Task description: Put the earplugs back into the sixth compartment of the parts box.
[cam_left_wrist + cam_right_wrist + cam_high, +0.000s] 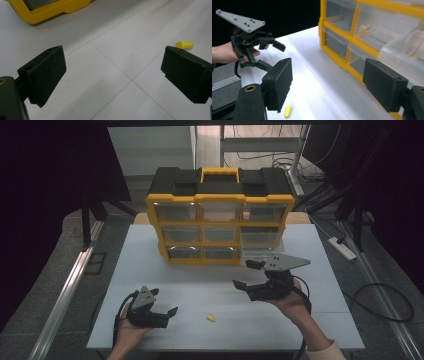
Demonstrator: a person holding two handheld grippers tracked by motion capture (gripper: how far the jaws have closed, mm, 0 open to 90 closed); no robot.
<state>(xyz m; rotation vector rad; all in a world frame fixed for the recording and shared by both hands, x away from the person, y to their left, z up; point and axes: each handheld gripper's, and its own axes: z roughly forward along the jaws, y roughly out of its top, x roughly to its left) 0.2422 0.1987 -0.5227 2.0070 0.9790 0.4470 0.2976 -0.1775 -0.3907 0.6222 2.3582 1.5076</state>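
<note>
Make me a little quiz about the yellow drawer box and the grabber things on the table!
1. True or false: the small yellow piece lies on the white table between the two hand-held grippers.
2. Which drawer of the yellow organizer is pulled out? A) top left B) bottom right C) middle centre
3. Fill in: the jaws of the left hand-held gripper are ____.

Key:
1. True. It lies apart from both, nearer the person's edge.
2. B. The clear drawer sticks out toward the right hand-held gripper.
3. Open, with nothing between them.
</note>
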